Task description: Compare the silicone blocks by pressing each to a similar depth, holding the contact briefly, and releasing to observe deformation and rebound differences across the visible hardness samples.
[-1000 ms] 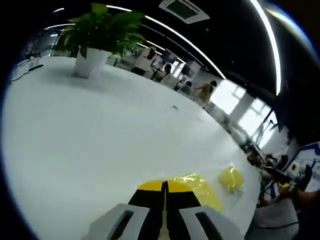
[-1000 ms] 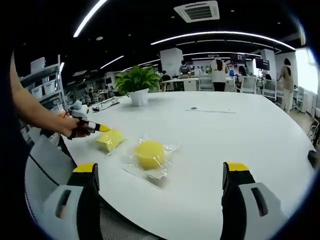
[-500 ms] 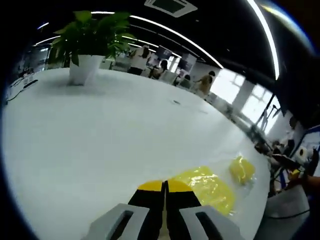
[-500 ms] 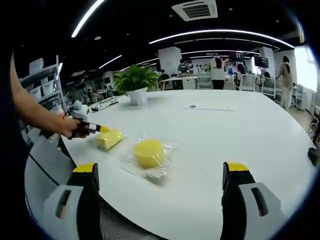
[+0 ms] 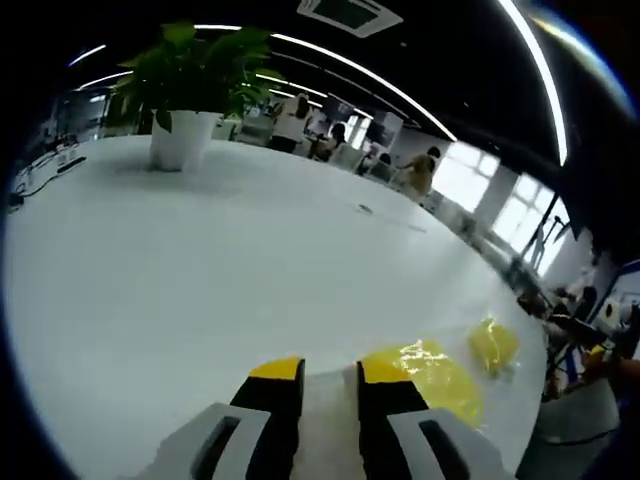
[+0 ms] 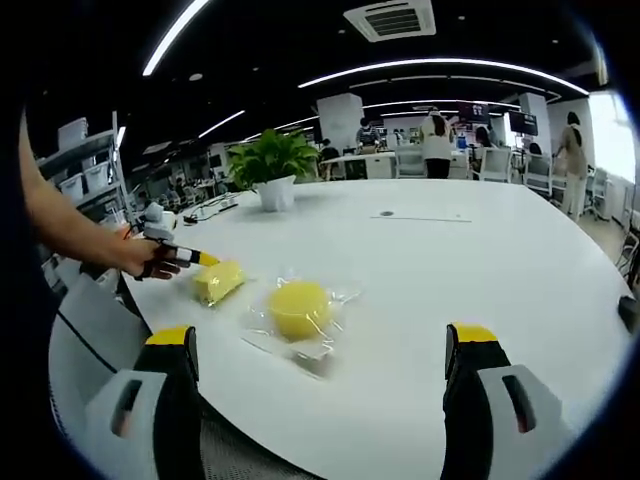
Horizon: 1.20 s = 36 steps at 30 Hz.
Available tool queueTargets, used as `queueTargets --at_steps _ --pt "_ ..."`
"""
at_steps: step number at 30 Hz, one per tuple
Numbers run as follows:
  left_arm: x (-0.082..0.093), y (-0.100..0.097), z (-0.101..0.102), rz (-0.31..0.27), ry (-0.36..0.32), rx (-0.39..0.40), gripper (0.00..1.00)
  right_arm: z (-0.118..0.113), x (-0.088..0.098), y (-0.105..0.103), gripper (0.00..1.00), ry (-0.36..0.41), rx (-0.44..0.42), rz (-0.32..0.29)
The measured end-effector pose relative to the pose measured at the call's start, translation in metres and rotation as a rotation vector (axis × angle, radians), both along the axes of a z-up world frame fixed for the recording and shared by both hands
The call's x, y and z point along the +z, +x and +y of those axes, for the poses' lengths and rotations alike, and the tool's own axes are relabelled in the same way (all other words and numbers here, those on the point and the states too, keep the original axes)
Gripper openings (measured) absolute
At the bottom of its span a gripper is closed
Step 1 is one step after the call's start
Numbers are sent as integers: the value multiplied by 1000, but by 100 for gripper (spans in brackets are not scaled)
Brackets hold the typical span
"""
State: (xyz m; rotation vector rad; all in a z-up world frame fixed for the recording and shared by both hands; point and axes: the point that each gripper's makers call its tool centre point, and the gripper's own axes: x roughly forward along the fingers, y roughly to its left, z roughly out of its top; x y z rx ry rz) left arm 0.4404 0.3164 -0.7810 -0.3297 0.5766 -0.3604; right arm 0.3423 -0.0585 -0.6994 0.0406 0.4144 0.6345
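Right gripper view has its own jaws spread wide over the white table, with the round yellow silicone block in clear wrap ahead. Beside it lies the rectangular yellow block, where the left gripper sits with jaws slightly parted, its tips just beside that block.

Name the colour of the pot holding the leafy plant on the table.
White; the pot shows best in the left gripper view.

A large glossy white table occupies an open-plan office with a dark ceiling. Long curved white strip lights and a square ceiling air vent hang overhead. A green leafy plant in a white pot stands on the table; bright windows line the far wall.
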Motion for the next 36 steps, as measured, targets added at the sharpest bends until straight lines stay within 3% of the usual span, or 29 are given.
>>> queueTargets --at_steps 2,5,11,16,22,27,30,36 --pt "0 -2 13 -42 77 19 44 0 0 0 96 1 -1 0" --pt "1 -8 16 -47 32 26 67 -1 0 1 96 2 -2 0" --pt "26 -23 16 -115 24 -16 83 1 -1 2 96 -4 9 5" --pt "40 -41 10 -147 75 -81 87 0 -1 4 96 -12 18 3" --pt "63 -66 5 -193 109 -109 100 -3 -1 8 96 -18 17 1" --pt "73 -86 -5 -200 101 -137 100 -7 0 15 96 13 12 1" --pt "80 -96 -9 -194 77 -121 100 -7 -4 17 96 -30 20 0" --pt "92 -114 -11 -210 100 -112 100 -6 -8 18 96 -27 23 4"
